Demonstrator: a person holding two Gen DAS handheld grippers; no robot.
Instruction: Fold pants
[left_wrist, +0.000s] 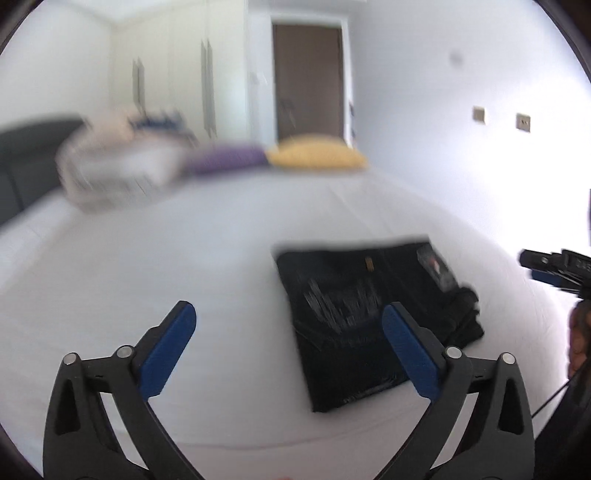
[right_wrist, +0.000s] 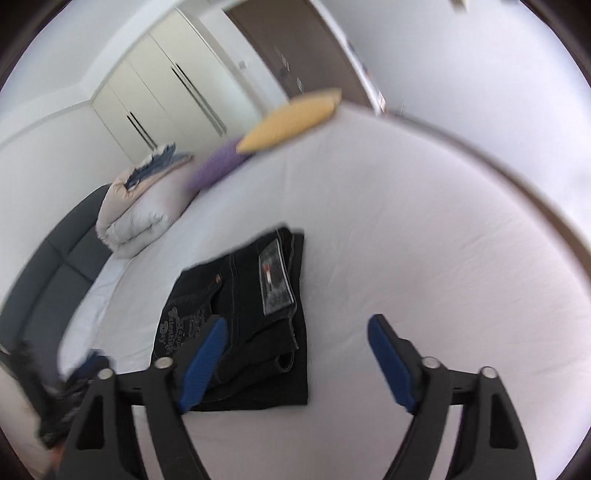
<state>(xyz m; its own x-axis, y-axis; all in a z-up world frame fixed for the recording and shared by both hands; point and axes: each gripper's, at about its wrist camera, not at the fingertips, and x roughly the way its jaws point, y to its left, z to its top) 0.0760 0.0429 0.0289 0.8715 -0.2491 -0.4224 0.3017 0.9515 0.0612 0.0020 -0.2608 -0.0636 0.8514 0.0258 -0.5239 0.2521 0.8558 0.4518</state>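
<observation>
- The left gripper (left_wrist: 288, 314) points slightly downward, its blue-padded jaws spread wide with nothing gripped between them.
- The right gripper (right_wrist: 295, 326) tilts downward too, jaws wide apart, holding nothing.

Your left gripper (left_wrist: 289, 334) and right gripper (right_wrist: 297, 349) match: matte black forked arms with triangular cutouts, silver round pivot pins, ribbed blue finger pads (left_wrist: 168, 350). Thin black cable (left_wrist: 550, 400) trails beside the left one.

Ornate pale lettering on the black pants (right_wrist: 236, 317) ahead of my jaws, last word reading "Day", other words illegible, rectangular label (right_wrist: 277, 280) on the waistband too blurred to read
</observation>
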